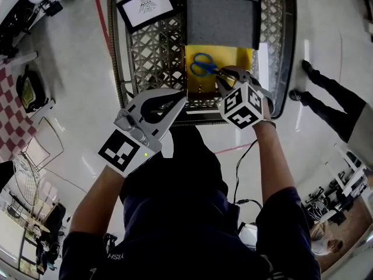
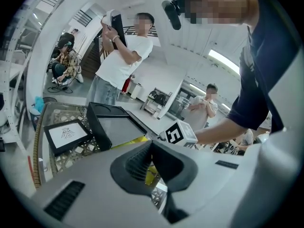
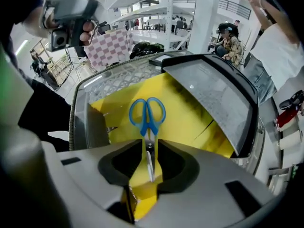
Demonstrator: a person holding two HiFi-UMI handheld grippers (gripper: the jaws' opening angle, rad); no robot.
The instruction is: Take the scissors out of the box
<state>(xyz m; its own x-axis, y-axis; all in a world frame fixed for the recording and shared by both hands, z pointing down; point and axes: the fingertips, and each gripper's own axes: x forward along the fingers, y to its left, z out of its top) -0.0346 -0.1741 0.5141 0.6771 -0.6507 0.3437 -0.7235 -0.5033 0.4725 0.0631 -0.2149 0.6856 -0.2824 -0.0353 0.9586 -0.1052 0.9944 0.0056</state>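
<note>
My right gripper is straddling, open, the blue scissors in the yellow box; left gripper is hovering closed.

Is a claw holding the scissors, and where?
Nothing is held. The right claw stands open with the blades of the scissors between its jaws, not squeezed. The left claw is shut on nothing.

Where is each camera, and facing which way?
Head view: on the head, looking down at the yellow box; forearms, left gripper and right gripper show.
Left gripper view: on that gripper, facing over the basket; shut jaws, right forearm show.
Right gripper view: on that gripper, aimed down at the scissors; open jaws straddle the blades.
Shared: scissors, in head and right gripper views.
</note>
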